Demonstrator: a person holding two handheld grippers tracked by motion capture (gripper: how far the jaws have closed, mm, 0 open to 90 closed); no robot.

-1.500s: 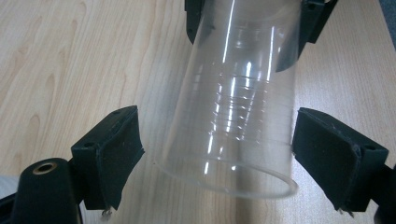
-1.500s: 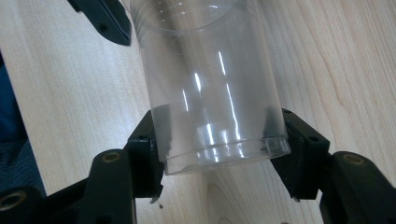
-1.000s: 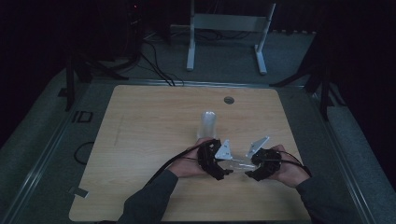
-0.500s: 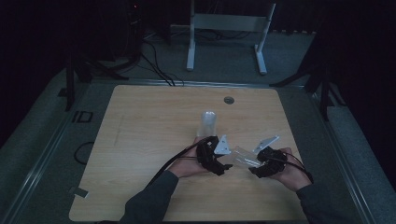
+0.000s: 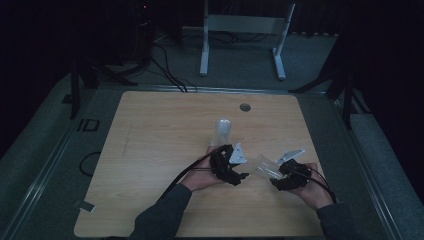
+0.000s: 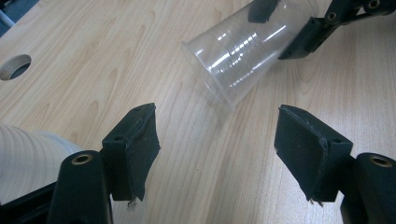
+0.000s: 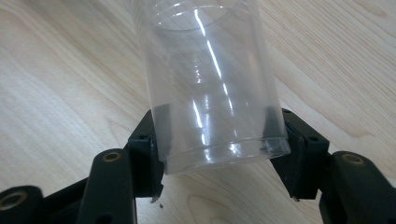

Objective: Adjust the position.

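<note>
1. Right gripper clamps the clear cup at lower right of the high view; keep that squeeze light
2. Left gripper gapes empty below the cup's mouth; approach slowly

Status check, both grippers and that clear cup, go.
Right gripper shut on clear cup, held tilted. Left gripper open, empty, jaws facing the cup's mouth. White cup stack stands behind; nothing between.
</note>
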